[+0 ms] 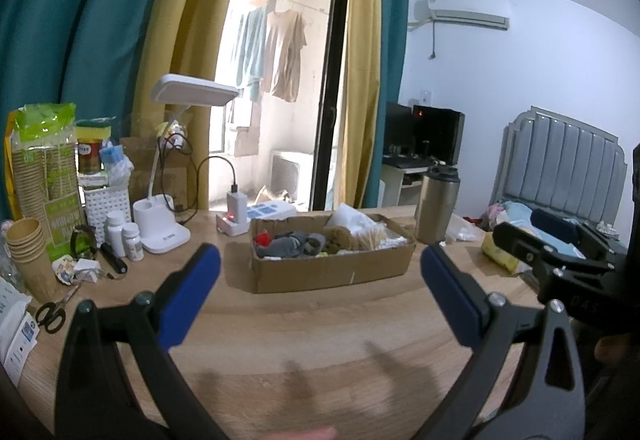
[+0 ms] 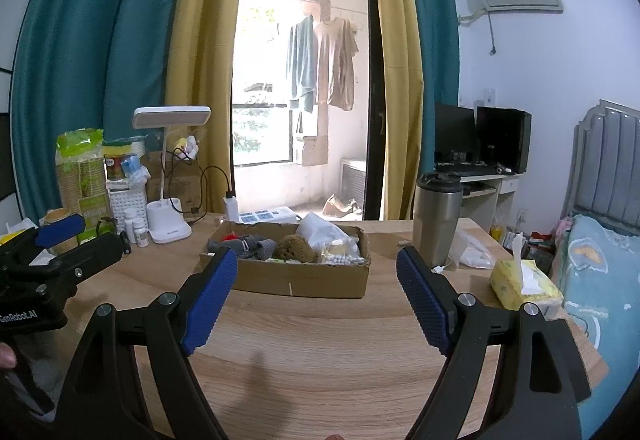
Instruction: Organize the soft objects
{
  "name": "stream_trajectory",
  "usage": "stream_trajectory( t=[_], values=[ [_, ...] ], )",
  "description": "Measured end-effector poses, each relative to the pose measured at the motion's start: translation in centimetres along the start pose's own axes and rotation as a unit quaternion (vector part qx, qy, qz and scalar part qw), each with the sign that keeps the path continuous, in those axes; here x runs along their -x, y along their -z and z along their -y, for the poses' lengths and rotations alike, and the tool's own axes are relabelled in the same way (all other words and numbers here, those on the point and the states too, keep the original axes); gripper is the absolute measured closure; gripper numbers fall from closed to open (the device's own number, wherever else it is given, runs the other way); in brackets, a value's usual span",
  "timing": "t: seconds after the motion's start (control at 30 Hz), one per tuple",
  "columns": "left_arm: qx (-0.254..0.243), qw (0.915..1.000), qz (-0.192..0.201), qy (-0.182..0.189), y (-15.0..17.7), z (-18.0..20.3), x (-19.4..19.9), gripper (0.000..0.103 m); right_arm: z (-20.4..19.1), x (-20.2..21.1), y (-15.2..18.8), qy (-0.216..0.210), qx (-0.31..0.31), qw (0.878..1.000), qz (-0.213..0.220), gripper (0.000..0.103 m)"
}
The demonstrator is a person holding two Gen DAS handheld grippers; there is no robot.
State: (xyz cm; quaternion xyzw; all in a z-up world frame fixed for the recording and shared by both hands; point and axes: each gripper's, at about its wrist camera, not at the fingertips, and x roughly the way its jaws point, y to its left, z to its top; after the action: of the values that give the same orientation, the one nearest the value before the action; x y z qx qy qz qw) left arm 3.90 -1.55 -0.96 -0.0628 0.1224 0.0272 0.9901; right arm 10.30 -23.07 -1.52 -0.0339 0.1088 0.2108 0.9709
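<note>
A shallow cardboard box (image 1: pixel 332 274) (image 2: pixel 304 282) sits mid-table, beyond both grippers. Inside lie a grey soft toy (image 1: pixel 290 243) (image 2: pixel 250 246), a small red item (image 1: pixel 263 238), a brown plush (image 1: pixel 338 238) (image 2: pixel 296 248), a white plastic bag (image 2: pixel 320 230) and cotton swabs (image 2: pixel 346 260). My left gripper (image 1: pixel 320 272) hangs open above bare wood short of the box, nothing between its blue pads. My right gripper (image 2: pixel 316 280) stands open too, empty, just before the box's front wall. Each gripper shows at the edge of the other's view.
Left of the box: a white desk lamp (image 1: pixel 164 232), pill bottles (image 1: pixel 124 236), paper cups (image 1: pixel 28 252), scissors (image 1: pixel 52 314), a power strip (image 2: pixel 268 216). Right of it: a steel tumbler (image 2: pixel 436 220) and a yellow tissue pack (image 2: pixel 524 286). A bed (image 2: pixel 600 280) borders the table's right edge.
</note>
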Motion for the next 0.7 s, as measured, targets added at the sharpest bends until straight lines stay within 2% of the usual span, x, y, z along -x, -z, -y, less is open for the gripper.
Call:
stream_trajectory(
  t=[0.7],
  values=[
    [0.001, 1.0, -0.001, 0.001, 0.03, -0.01, -0.07, 0.002, -0.12, 0.09, -0.06, 0.0, 0.006, 1.0, 0.0, 0.018]
  ],
)
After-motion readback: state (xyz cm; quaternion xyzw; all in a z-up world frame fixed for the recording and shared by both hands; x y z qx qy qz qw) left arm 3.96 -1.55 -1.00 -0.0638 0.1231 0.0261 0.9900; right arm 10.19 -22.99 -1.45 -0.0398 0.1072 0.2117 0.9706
